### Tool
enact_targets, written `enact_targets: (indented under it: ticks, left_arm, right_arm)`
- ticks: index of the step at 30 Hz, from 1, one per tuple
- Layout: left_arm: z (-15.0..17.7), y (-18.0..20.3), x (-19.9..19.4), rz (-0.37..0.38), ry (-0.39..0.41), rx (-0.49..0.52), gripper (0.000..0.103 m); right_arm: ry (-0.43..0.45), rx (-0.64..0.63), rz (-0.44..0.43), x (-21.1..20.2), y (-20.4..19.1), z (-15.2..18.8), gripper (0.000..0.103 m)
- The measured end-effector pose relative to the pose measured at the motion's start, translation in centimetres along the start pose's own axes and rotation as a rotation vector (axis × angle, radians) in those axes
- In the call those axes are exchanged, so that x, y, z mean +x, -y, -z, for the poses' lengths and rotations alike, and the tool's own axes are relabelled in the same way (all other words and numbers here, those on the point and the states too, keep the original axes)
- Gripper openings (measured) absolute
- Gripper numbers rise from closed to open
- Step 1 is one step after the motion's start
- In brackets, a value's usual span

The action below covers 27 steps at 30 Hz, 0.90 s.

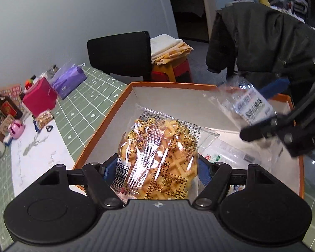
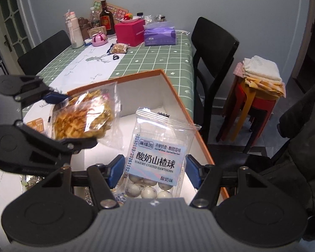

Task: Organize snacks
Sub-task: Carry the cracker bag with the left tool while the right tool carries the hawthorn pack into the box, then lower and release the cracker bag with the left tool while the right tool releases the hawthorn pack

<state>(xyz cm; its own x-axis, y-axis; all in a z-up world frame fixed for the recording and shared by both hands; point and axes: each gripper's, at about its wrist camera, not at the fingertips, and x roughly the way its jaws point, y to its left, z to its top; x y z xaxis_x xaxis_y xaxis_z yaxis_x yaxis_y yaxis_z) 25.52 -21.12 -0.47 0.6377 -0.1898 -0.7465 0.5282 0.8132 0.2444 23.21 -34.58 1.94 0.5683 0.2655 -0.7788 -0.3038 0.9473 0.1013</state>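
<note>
Mid-loading: the left hand-held gripper [image 1: 157, 166] clamps a waffle snack bag [image 1: 157, 155] and the right hand-held gripper [image 2: 155, 171] clamps a hawthorn-ball bag [image 2: 157, 157], both above the orange box [image 1: 107, 113] on the desk [image 2: 153, 58]; next, lower each toward 12 o'clock and release.

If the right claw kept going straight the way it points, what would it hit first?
Probably the white floor of the orange-edged box. The right claw, gripping the hawthorn ball bag, angles down into it; depth is hard to judge.
</note>
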Motion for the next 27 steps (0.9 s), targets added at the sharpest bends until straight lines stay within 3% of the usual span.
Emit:
enact_targets:
  ticks: [10, 27]
  left_arm:
    - [0.3, -0.2, 2.2, -0.042, -0.006, -0.036, 0.085]
    - [1.3, 1.0, 5.3, -0.015, -0.130, -0.024, 0.085]
  right_arm:
    - [-0.040, -0.037, 0.017, 1.9, -0.5, 0.3, 0.061]
    - [-0.125, -0.076, 0.067, 5.2, -0.9, 1.1, 0.062]
